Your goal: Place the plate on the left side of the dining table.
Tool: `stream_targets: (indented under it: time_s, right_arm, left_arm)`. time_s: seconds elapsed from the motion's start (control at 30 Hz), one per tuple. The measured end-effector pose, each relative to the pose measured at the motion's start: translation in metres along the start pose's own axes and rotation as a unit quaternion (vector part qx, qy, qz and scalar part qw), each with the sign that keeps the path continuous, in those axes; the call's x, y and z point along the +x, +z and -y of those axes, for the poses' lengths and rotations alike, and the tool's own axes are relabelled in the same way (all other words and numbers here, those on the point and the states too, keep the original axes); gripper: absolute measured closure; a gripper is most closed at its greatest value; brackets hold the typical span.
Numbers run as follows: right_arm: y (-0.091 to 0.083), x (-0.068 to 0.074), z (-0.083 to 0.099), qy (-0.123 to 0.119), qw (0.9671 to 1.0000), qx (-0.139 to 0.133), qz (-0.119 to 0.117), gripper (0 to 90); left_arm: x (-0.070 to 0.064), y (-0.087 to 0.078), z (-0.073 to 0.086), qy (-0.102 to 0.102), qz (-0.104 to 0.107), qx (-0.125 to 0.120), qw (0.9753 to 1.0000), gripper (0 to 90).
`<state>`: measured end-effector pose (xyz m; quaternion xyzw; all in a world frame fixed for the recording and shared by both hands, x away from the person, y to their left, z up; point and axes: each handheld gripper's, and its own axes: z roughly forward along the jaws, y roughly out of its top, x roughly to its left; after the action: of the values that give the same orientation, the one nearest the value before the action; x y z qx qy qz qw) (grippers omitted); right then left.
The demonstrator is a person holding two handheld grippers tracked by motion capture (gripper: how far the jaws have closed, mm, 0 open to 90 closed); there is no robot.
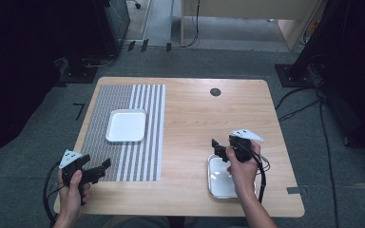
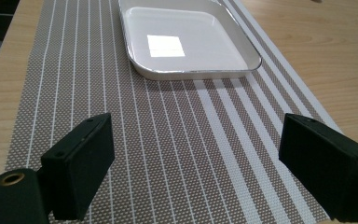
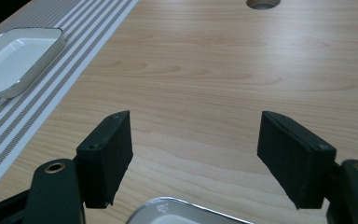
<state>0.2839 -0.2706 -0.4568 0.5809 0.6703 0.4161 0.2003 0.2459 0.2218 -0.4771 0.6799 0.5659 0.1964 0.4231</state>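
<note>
At the near edge of the wooden table, toward its left corner, the person's left hand holds the left gripper low over the near end of a striped placemat. Its jaws stand wide apart with nothing between them; in the left gripper view the mat's woven brown-and-white stripes run between the two black pads.

Near the right corner of the same edge, the right hand holds the right gripper above the far rim of a white tray that lies on bare wood close to the near edge. Its jaws are also spread wide and grip nothing. In the right gripper view the tray's shiny rim shows just below and between the pads, with bare wood beyond.

Farther in, a second white tray rests on the placemat, roughly at the mat's middle and on its left-hand, finer-striped part. It is empty, with a bright square reflection on its floor in the left gripper view.

Toward the far edge, a round dark cable hole sits in the tabletop. Beyond the table lies grey carpet with cables trailing at the right.
</note>
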Motion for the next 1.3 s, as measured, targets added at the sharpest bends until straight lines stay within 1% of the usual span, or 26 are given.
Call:
stream_targets:
  time_s: [0.07,0.1,0.13,0.23,0.3,0.43,0.53,0.67,0.9,1.07,1.17,1.3]
  right_arm:
    - [-0.004,-0.006,0.003,0.005,1.0000,-0.001,0.004,27.0]
    - [-0.007,-0.013,0.006,0.009,0.9999,-0.003,0.009,27.1]
    - [-0.007,-0.013,0.006,0.009,0.9999,-0.003,0.009,27.1]
    - [-0.012,-0.022,0.011,0.015,0.9998,-0.003,0.016,27.1]
    - [-0.016,-0.029,0.015,0.016,0.9996,-0.004,0.023,27.2]
    - [-0.023,-0.043,0.023,0.024,0.9991,-0.001,0.034,27.2]
    - [-0.029,-0.053,0.028,0.029,0.9987,-0.001,0.043,27.3]
    - [-0.035,-0.065,0.035,0.037,0.9980,-0.001,0.052,27.5]
    - [-0.046,-0.087,0.047,0.053,0.9961,-0.003,0.070,27.7]
    - [-0.055,-0.100,0.053,0.055,0.9947,-0.008,0.087,27.7]
    - [-0.061,-0.108,0.059,0.059,0.9938,-0.005,0.094,27.6]
    - [-0.067,-0.117,0.066,0.048,0.9936,-0.004,0.102,27.1]
  left_arm:
    - [0.000,0.000,0.002,0.002,-0.003,0.002,1.0000,10.4]
    - [0.000,0.000,0.003,0.003,-0.005,0.003,1.0000,10.4]
    - [0.000,0.000,0.004,0.003,-0.006,0.002,1.0000,10.4]
    - [0.001,-0.001,0.006,0.008,-0.015,0.002,0.9998,10.4]
    - [0.002,-0.002,0.007,0.005,-0.014,0.003,0.9999,10.4]
    - [0.004,-0.002,0.012,0.007,-0.019,0.008,0.9998,10.4]
    - [0.006,-0.003,0.016,0.003,-0.020,0.011,0.9997,10.4]
    - [0.010,-0.004,0.020,-0.002,-0.027,0.012,0.9996,10.4]
    - [0.018,-0.009,0.027,-0.001,-0.037,0.014,0.9992,10.4]
    - [0.029,-0.015,0.030,-0.007,-0.045,0.013,0.9989,10.4]
    - [0.034,-0.017,0.033,-0.006,-0.050,0.015,0.9986,10.4]
    - [0.039,-0.020,0.036,-0.009,-0.055,0.014,0.9983,10.4]
